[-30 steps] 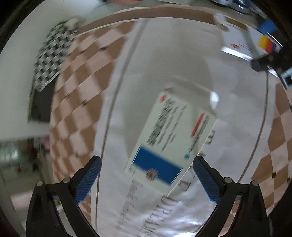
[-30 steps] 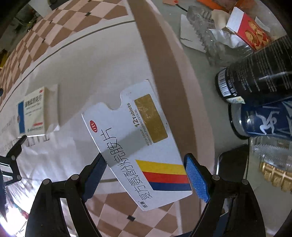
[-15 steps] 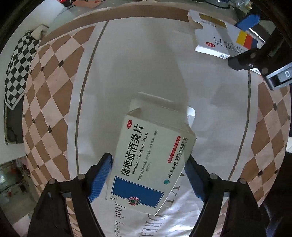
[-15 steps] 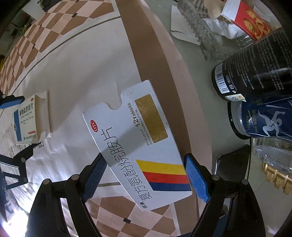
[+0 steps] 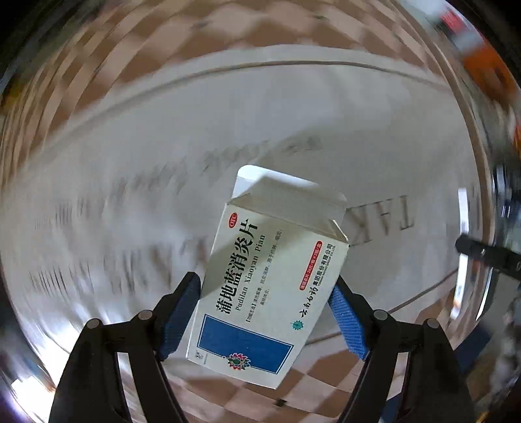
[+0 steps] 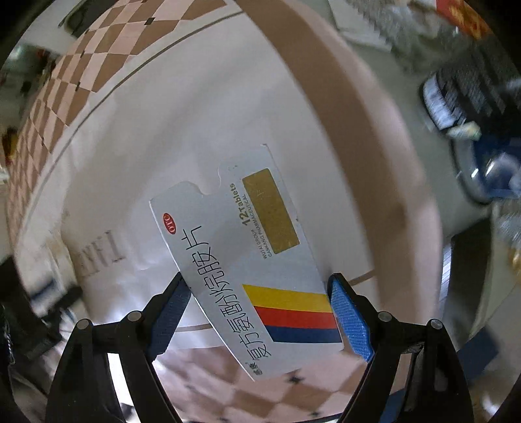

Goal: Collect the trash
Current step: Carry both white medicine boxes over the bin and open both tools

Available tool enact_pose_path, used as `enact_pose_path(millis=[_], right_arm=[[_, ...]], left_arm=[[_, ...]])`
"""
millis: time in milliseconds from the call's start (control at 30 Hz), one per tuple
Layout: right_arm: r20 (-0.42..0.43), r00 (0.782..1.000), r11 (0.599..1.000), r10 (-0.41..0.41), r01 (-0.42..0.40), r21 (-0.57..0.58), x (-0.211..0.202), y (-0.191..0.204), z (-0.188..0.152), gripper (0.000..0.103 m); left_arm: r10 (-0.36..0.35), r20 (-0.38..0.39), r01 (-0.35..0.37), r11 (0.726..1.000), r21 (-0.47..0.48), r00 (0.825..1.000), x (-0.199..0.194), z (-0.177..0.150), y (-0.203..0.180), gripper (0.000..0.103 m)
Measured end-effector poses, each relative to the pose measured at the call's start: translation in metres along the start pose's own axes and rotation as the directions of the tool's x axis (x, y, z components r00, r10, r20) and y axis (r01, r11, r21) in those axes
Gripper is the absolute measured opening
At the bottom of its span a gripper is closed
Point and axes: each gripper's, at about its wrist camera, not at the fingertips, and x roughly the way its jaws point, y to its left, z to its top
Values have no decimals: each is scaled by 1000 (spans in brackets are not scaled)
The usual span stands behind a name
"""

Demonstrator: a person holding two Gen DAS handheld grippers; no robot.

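My left gripper (image 5: 265,293) is shut on a white medicine box with a blue rectangle (image 5: 270,273). The box's top flap stands open and it is held above the printed tablecloth (image 5: 162,156). My right gripper (image 6: 257,293) is shut on a flattened white medicine box with yellow, red and blue stripes (image 6: 247,260), also lifted off the cloth. The other gripper shows as a dark shape at the left edge of the right wrist view (image 6: 32,309) and at the right edge of the left wrist view (image 5: 488,257).
The cloth has a brown checkered border (image 6: 81,65) and a brown band (image 6: 342,97). Beyond it, on the right, stand a black can (image 6: 469,94), a blue can (image 6: 491,169), a red box (image 6: 465,16) and blurred clutter.
My left gripper closed on the blue-rectangle box and lifted it off the cloth, swinging fast so the background blurs. My right gripper keeps its striped box and has shifted slightly.
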Motion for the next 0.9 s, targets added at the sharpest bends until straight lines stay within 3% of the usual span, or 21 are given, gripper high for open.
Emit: enact_pose_path(millis=[100,167,267,400,533,600,800,900], right_arm=[[-25,999,998,-48,47,-30,6,12,1,89],[-51,995,993,-84,80,-84,15,25,2,93],[-21,988,976,-150,145,-164,19,40,-1,93],[38,977,944,-212,214,-252,22,66,-10,96],[80,980,942,-185,200,-271,22,75,-24,92],[101,979,938,-178,200,-284,18,81,-36,77],[163,975,937,-152,195,-290,3,120,-83,77],[190,976,948,-103,155,-278,-18,140,-130,77]], left_arm=[[-18,21,20,996,-92,1000,2,-10,3,78],[27,15,-26,997,-75,1000,7,-8,-3,77],[109,22,-108,994,-22,994,20,6,-11,82],[86,50,-85,996,-6,995,19,2,-19,72],[105,88,-107,994,15,991,11,-20,-21,72],[113,107,-115,993,11,988,8,-29,-24,72],[139,202,-137,990,-24,970,-33,-66,-14,72],[131,259,-127,991,-32,957,-57,-94,-9,72]])
